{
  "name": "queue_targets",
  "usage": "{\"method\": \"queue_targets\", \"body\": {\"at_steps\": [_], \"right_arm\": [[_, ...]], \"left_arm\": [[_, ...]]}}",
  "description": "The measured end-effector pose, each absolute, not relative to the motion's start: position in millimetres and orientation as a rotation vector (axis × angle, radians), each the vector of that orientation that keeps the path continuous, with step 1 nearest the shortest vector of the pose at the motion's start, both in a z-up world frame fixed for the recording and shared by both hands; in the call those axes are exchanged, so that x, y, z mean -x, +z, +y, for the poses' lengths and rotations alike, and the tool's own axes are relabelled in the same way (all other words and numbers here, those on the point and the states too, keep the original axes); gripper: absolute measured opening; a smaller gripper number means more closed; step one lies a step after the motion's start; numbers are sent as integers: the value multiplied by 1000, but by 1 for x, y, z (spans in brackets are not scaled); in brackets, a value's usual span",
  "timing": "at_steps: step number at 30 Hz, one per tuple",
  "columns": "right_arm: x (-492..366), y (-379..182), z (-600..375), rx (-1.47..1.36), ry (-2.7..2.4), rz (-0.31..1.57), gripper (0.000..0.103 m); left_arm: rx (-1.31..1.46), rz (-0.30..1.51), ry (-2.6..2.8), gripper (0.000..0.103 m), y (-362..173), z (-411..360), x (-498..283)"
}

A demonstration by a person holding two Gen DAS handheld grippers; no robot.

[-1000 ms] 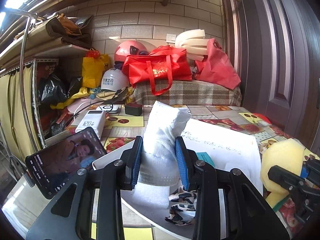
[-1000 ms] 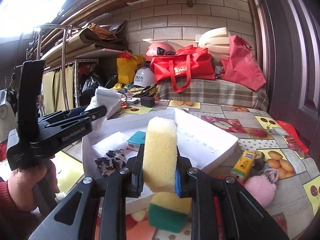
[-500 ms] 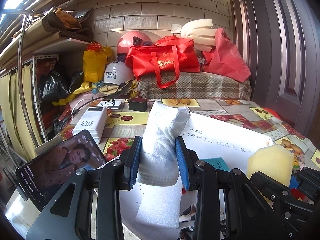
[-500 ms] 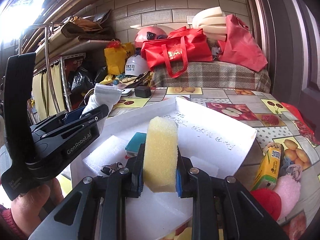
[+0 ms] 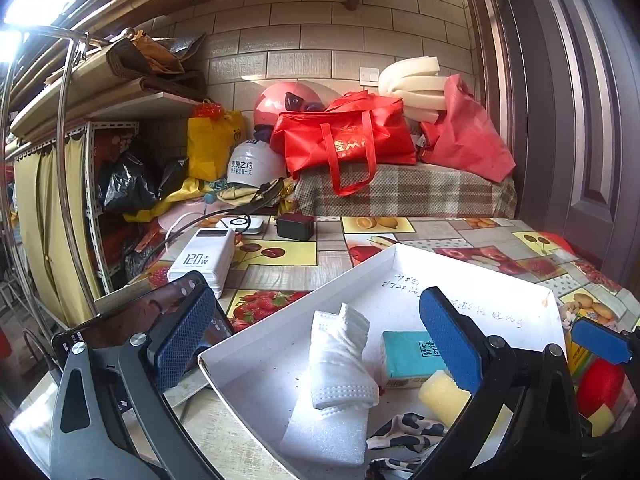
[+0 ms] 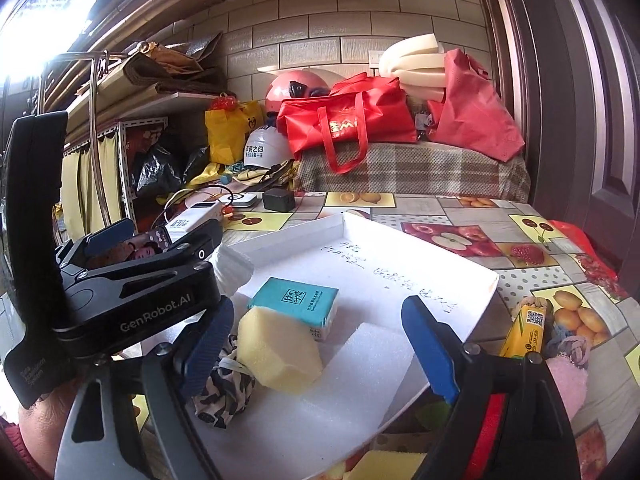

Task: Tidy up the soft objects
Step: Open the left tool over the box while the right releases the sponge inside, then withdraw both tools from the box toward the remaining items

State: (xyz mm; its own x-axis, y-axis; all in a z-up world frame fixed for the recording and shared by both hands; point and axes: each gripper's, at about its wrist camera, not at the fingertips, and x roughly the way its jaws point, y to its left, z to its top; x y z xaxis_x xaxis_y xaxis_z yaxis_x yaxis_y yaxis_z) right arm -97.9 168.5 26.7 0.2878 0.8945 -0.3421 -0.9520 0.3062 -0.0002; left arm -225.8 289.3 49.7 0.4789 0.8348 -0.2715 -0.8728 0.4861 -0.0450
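Note:
A white tray (image 5: 280, 322) (image 6: 476, 268) sits on the fruit-print table. In it lie a rolled white cloth (image 5: 340, 360), a yellow sponge (image 6: 280, 350) (image 5: 442, 396), a teal tissue pack (image 6: 298, 304) (image 5: 408, 354), a black-and-white patterned cloth (image 6: 224, 388) and a white foam sheet (image 6: 360, 364). My left gripper (image 5: 316, 344) is open above the white cloth, not touching it. My right gripper (image 6: 316, 344) is open over the yellow sponge, which rests free in the tray.
A phone (image 5: 160, 320) and a white power bank (image 5: 202, 258) lie left of the tray. A yellow carton (image 6: 524, 330), a pink fluffy thing (image 6: 568, 376) and another sponge (image 6: 384, 466) lie beside the tray. Bags and helmets crowd the back.
Both grippers opened. The left let go of the white cloth and the right let go of the yellow sponge; both things now lie in the tray.

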Motion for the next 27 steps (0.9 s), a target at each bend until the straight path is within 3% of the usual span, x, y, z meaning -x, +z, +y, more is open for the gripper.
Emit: {"method": "queue_targets", "body": {"at_steps": [16,27], "right_arm": [[85,29,128,214,1151,241,86],[-20,32,52,138,1006,323,87]], "left_arm": [[168,231,945,103,51,257,229],[88,309,571,103,52,181,199]]}}
